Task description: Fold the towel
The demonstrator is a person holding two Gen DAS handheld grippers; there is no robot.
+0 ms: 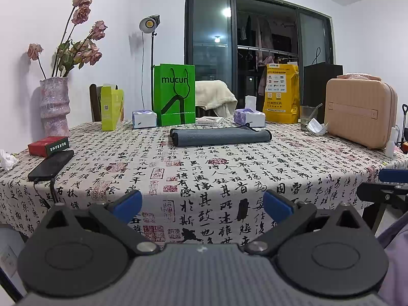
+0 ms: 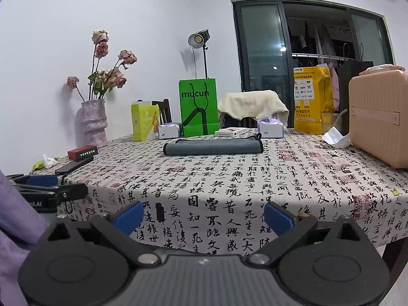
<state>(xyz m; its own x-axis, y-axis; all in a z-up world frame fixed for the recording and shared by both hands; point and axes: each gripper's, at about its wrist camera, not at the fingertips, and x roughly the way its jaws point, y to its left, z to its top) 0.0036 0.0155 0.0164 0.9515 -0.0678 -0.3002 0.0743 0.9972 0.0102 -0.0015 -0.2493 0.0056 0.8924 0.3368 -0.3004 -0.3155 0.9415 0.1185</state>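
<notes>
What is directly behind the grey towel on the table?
Behind the grey towel stand a green paper bag, a flat white box and two tissue packs. The towel hides the tablecloth under it and its own inner layers.

Grey towel [image 1: 220,137], folded flat, far table centre

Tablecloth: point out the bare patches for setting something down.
The tablecloth is bare from the grey towel to the near edge, bordered by the phone and beige case. Crowded behind the towel: green bag, tissue packs, yellow bag.
</notes>
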